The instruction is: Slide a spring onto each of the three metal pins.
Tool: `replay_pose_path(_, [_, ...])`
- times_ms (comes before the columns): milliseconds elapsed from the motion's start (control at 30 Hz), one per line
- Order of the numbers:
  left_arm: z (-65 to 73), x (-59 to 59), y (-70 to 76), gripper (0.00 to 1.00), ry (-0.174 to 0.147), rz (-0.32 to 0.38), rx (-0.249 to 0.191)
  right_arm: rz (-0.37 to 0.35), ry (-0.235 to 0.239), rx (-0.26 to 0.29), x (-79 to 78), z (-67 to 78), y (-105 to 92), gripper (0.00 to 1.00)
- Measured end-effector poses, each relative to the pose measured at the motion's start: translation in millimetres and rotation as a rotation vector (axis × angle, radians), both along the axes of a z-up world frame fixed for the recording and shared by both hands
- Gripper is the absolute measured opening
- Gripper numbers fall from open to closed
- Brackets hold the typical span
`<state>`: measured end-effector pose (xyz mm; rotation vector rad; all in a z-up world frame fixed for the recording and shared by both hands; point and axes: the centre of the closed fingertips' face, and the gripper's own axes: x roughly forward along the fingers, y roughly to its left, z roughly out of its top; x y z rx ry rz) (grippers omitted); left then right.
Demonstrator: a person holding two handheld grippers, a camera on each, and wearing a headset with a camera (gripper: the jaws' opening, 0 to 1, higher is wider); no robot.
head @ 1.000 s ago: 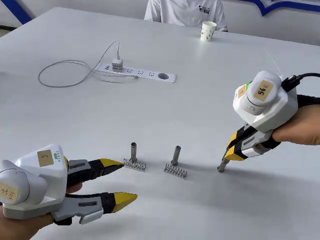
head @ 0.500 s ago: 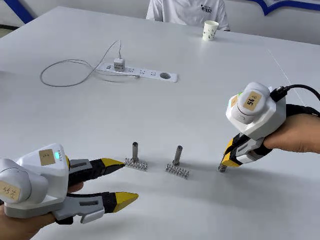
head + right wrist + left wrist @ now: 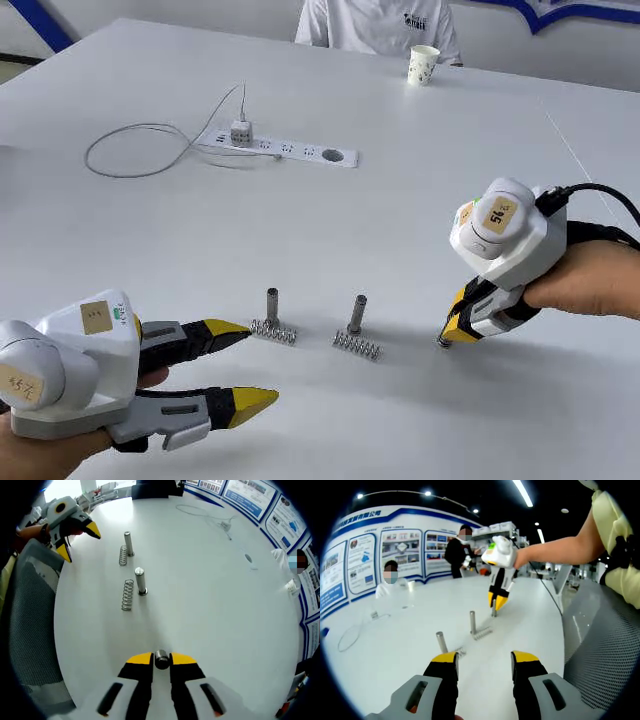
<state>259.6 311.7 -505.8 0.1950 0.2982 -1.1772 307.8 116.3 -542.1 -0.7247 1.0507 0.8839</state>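
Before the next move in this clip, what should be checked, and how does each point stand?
1. Left gripper open and free to pick up a spring: ok.
2. Left pin upright and bare: ok.
3. Middle pin upright and bare: ok.
4. Left spring and middle spring lying loose on the table, each beside its pin: ok.
5. Right gripper closed on the third pin: ok.
6. Spring seated on the third pin: cannot tell, since the jaws cover it.
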Motion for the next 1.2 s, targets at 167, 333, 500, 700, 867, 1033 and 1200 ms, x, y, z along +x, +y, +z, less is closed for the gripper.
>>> replay_pose_path(167, [-0.1, -1.0, 2.0, 0.43, -0.001, 0.003, 0.002, 0.002, -0.006, 0.004, 0.2, 0.3, -0.4, 0.17])
replay_pose_path(333, [0.6, -1.3, 2.9, 0.43, -0.004, 0.006, 0.001, 0.009, -0.027, 0.005, -0.6, 6.3, 0.5, 0.18])
replay_pose_path(500, [1.5, -1.2, 1.7, 0.43, -0.009, 0.005, 0.000, 0.021, -0.052, 0.008, -0.4, 16.1, 5.1, 0.20])
replay_pose_path(700, [2.8, -1.3, 0.3, 0.43, -0.012, 0.003, -0.004, 0.033, -0.074, 0.025, -2.0, 27.9, 15.7, 0.21])
replay_pose_path(867, [3.8, -1.5, -0.2, 0.43, -0.015, 0.002, -0.005, 0.042, -0.074, 0.047, -2.8, 29.9, 27.8, 0.21])
replay_pose_path(1033, [5.6, -0.9, 0.7, 0.43, -0.019, 0.004, -0.008, 0.059, -0.066, 0.056, -6.8, 27.0, 41.9, 0.20])
replay_pose_path(1200, [6.1, -0.9, 1.0, 0.43, -0.019, 0.005, -0.010, 0.070, -0.051, 0.082, -10.0, 21.5, 59.0, 0.20])
